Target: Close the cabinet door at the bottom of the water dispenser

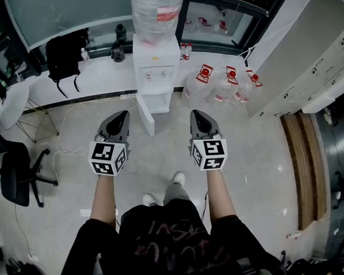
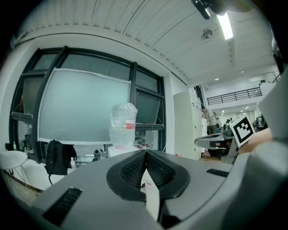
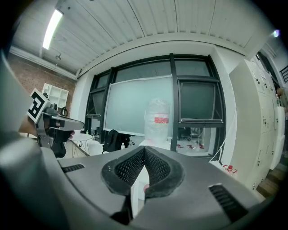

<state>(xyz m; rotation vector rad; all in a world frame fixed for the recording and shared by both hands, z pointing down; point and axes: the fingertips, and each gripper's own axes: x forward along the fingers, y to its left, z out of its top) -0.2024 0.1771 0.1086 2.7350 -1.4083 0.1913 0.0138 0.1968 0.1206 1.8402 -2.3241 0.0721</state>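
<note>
The white water dispenser (image 1: 156, 72) stands against the window ledge with a large clear bottle (image 1: 156, 12) on top. Its bottom cabinet door (image 1: 145, 117) hangs open, swung out toward me on the left side. My left gripper (image 1: 120, 117) and right gripper (image 1: 197, 115) hover side by side in front of it, apart from the door, both shut and empty. In the left gripper view the jaws meet at the left gripper's tip (image 2: 145, 152), the bottle (image 2: 123, 126) beyond. The right gripper's (image 3: 144, 149) own view shows the bottle (image 3: 156, 120) straight ahead.
Three spare water jugs (image 1: 222, 83) sit on the floor right of the dispenser. A black backpack (image 1: 64, 52) rests on the ledge at left. An office chair (image 1: 20, 175) and floor cables lie far left; white lockers (image 1: 308, 71) line the right.
</note>
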